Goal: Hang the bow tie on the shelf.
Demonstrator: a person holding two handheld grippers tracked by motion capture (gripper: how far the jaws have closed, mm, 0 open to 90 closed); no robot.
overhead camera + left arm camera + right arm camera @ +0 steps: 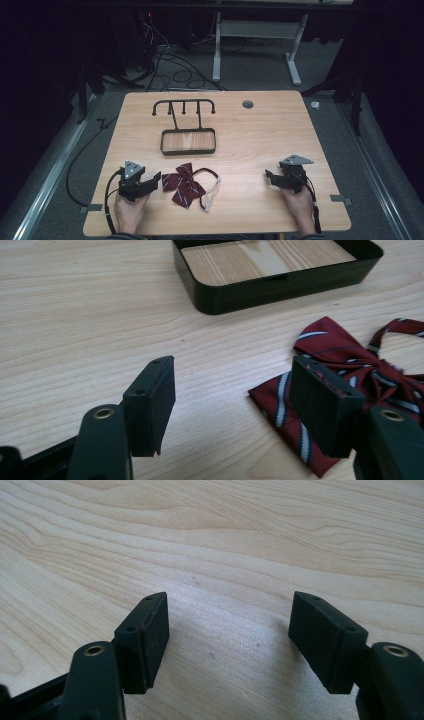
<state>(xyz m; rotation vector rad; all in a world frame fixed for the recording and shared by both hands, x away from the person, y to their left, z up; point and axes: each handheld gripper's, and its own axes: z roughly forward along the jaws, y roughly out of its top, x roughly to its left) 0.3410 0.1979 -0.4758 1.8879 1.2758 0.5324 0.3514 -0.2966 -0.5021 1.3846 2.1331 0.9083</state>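
Maroon striped cloth, a bow tie (184, 185), is lying flat on the wooden table (250, 140) at lower centre of the high view, its thin strap (212, 187) looping off to the right with a pale end piece. Left gripper (156, 178) is sitting at lower left of that view, just beside the tie, jaws spread and pinching nothing; in the left gripper view the tie (345, 385) is showing at right, partly behind the right-hand jaw. Right gripper (269, 178) is resting at lower right, well apart from the tie, jaws likewise spread over bare wood (210, 555). Tie is looking light, soft and floppy; likely sagging and dragging its strap when lifted, not fragile. Best hold, I judge, is the knot at the centre, where the cloth is thickest, or a wing edge nearest the left gripper. Black tray (188, 142) with a hook rack (183, 106) rising from it is standing just above the tie in the frame, close but not touching. Nothing is lying between left gripper and tie; the loose strap is the one snag risk.
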